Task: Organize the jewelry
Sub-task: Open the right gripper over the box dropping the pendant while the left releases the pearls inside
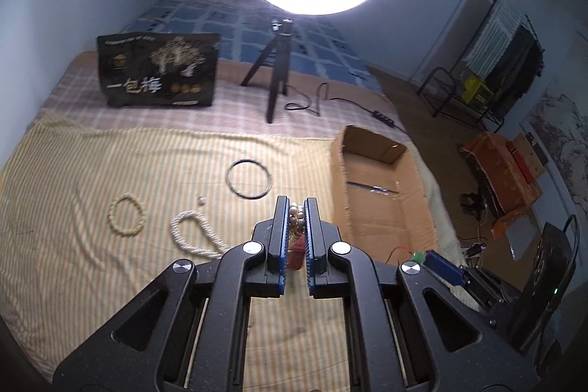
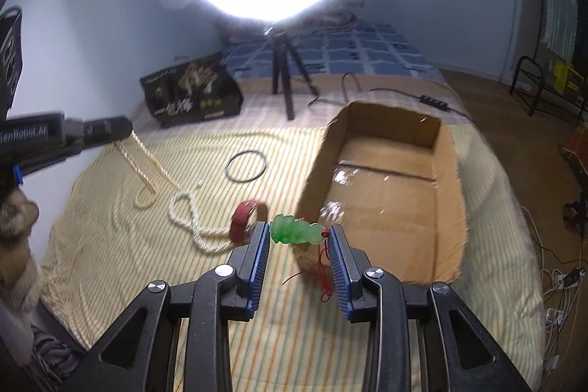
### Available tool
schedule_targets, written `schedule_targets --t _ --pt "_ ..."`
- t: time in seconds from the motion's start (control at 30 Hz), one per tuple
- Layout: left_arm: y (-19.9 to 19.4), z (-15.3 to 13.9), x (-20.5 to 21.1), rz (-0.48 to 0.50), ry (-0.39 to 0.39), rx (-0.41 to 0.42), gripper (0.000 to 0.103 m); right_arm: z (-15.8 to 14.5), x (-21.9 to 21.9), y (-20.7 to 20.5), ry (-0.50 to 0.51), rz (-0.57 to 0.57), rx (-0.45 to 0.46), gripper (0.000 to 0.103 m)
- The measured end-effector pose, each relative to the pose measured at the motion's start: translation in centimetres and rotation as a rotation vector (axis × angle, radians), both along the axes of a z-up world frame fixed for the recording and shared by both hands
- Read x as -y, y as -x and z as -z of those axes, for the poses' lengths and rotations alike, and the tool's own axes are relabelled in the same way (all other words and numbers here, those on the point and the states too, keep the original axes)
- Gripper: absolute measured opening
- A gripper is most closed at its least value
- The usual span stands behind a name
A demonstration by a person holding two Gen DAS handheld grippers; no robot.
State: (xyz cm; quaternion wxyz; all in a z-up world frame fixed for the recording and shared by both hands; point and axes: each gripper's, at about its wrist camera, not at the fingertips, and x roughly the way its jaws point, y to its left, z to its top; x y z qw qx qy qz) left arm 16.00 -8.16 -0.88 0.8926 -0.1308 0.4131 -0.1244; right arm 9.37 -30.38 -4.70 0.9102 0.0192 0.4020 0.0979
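The left gripper [image 1: 296, 208] is closed on a bead bracelet [image 1: 297, 214]. The right gripper [image 2: 298, 233] pinches a green pendant [image 2: 296, 229]; a box [image 2: 386, 193] stands just beside.

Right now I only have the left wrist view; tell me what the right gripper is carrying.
Observer: The right gripper is shut on a green pendant; its red cord dangles below.
Operator: Now report what hangs under my left gripper.
Observer: A cream bead strand hangs from it toward the striped cloth. Blur hides whether its end touches.
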Motion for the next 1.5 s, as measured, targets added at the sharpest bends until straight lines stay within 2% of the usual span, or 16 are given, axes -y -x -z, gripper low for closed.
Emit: schedule_targets --t 0.33,0.67,1.17,1.5 --pt "-0.8 -0.9 4.2 0.065 0.05 0.011 0.006 -2.9 4.1 -2.4 -0.025 0.086 0.064 0.033" --pt "-1.7 -0.1 9.0 0.129 0.07 -0.009 0.005 -3.5 6.5 -5.5 0.004 0.131 0.085 0.033" --pt "-4.3 3.8 13.6 0.173 0.055 -0.08 0.005 -0.4 9.5 -10.7 -0.023 0.173 0.011 0.033" --pt "-4.9 6.6 14.8 0.193 0.0 -0.135 0.006 2.3 11.0 -12.3 -0.05 0.203 -0.059 0.033"
